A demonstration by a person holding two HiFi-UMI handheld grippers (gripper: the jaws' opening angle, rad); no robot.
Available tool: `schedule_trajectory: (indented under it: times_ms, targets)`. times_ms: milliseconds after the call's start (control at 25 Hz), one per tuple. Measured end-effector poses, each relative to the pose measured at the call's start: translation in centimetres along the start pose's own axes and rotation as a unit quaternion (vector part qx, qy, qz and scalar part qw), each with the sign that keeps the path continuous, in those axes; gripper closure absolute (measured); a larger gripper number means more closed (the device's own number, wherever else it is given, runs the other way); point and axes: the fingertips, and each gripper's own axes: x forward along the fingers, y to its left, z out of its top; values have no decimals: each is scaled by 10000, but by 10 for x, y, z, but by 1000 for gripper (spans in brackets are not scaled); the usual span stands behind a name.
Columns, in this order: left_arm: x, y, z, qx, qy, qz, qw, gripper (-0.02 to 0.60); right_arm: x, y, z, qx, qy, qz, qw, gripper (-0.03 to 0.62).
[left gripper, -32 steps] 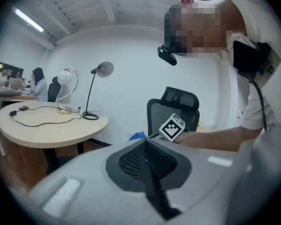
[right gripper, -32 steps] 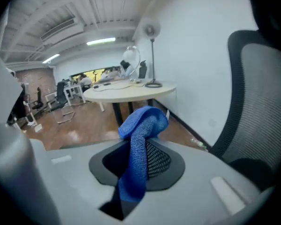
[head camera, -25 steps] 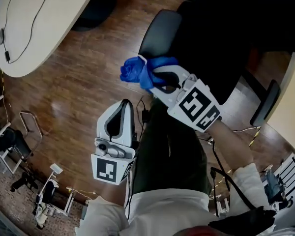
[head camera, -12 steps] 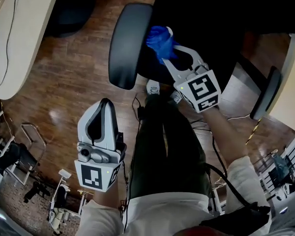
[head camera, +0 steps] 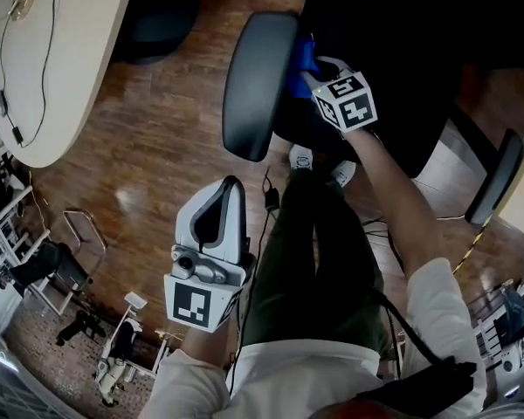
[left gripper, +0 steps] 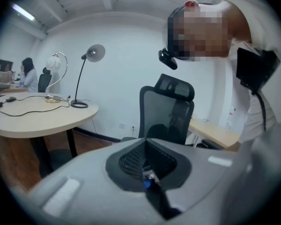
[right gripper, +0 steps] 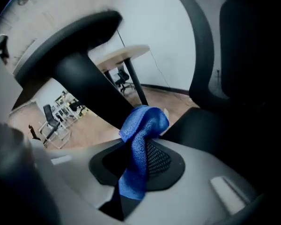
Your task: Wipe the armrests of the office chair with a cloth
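Observation:
The office chair's left armrest [head camera: 258, 85] is a dark oval pad at the top of the head view. Its other armrest [head camera: 495, 177] shows at the right edge. My right gripper [head camera: 317, 66] is shut on a blue cloth [head camera: 303, 57], which sits against the pad's inner edge, by the black seat [head camera: 393, 51]. In the right gripper view the cloth [right gripper: 144, 123] bunches out of the right gripper [right gripper: 143, 146], under the pad [right gripper: 70, 32] and beside its post [right gripper: 91, 90]. My left gripper [head camera: 218, 221] is shut and empty over the floor, well short of the chair. The left gripper [left gripper: 147, 149] points into the room.
A round pale table [head camera: 52, 51] with cables stands at the left. The wood floor [head camera: 148, 155] carries cables and small stands at the lower left. The left gripper view shows another office chair [left gripper: 166, 111], the table [left gripper: 33, 116] with a desk lamp [left gripper: 86, 74], and a seated person [left gripper: 28, 74] far off.
My right gripper has carried the blue cloth up to the left armrest's inner side. The left gripper has stayed low by my body, still shut.

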Motion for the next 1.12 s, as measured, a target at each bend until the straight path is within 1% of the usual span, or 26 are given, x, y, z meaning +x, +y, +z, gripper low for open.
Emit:
schedule_trajectory:
  times_ms: [40, 80, 120, 200, 240, 280, 360, 440, 520, 600, 720, 840, 1000, 1120]
  targets:
    - [0, -3, 8, -3, -24, -80, 10000, 591, -39, 15, 18, 79, -467, 60, 9989, 519]
    - [1, -7, 19, 15, -74, -184, 9998, 591, -90, 34, 36, 160, -1037, 107, 9944, 519]
    - [0, -14, 35, 45, -145, -280, 9995, 591, -153, 57, 56, 185, -1649, 116, 9861, 519]
    - [-7, -32, 74, 89, -299, -427, 9986, 591, -293, 101, 96, 16, -2772, -90, 9608, 517]
    - [-13, -43, 95, 125, -375, -507, 9979, 591, -358, 117, 115, -99, -3200, -306, 9469, 517]
    - [-20, -55, 115, 203, -445, -607, 9970, 591, -414, 129, 131, -214, -3515, -559, 9343, 517]
    - [-28, -79, 150, 489, -614, -874, 9931, 591, -493, 145, 161, -552, -3939, -1028, 9117, 517]
    - [-31, -104, 180, 770, -788, -1224, 9863, 591, -537, 154, 184, -833, -4244, -1399, 8907, 517]
    - [-40, -125, 204, 924, -830, -1494, 9809, 591, -567, 166, 199, -784, -4476, -1688, 8747, 517]
    - [-56, -142, 224, 1018, -863, -1586, 9783, 591, -595, 184, 206, -765, -4611, -1909, 8632, 517]
    - [-90, -165, 248, 1068, -1089, -1619, 9750, 591, -628, 215, 200, -887, -4742, -1992, 8530, 517]
    - [-133, -193, 251, 1243, -1254, -1678, 9699, 591, -660, 245, 169, -942, -4869, -1967, 8458, 516]
    - [-210, -242, 228, 1476, -1328, -1637, 9663, 591, -721, 297, 96, -939, -5021, -2061, 8346, 516]
    - [-276, -284, 217, 1278, -1569, -1592, 9663, 591, -767, 340, 36, -944, -4923, -2133, 8386, 516]
